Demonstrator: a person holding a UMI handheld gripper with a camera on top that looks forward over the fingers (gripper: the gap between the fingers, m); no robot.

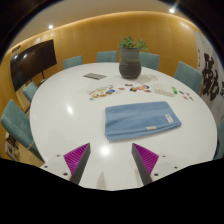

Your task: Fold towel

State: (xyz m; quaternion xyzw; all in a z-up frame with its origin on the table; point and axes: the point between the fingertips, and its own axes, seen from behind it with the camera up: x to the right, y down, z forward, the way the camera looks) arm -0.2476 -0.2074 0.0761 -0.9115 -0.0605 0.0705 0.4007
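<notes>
A blue towel (142, 122) lies flat on the white oval table (70, 115), folded into a rough rectangle, just ahead of my fingers. My gripper (112, 158) is open and empty, held above the table's near part. Its two fingers (76, 157) with magenta pads stand wide apart, short of the towel's near edge and not touching it.
A dark pot with a green plant (130, 60) stands at the table's far side. Small items and papers (110, 92) lie beyond the towel. Teal chairs (14, 122) ring the table. A dark screen (32, 60) hangs on the left wall.
</notes>
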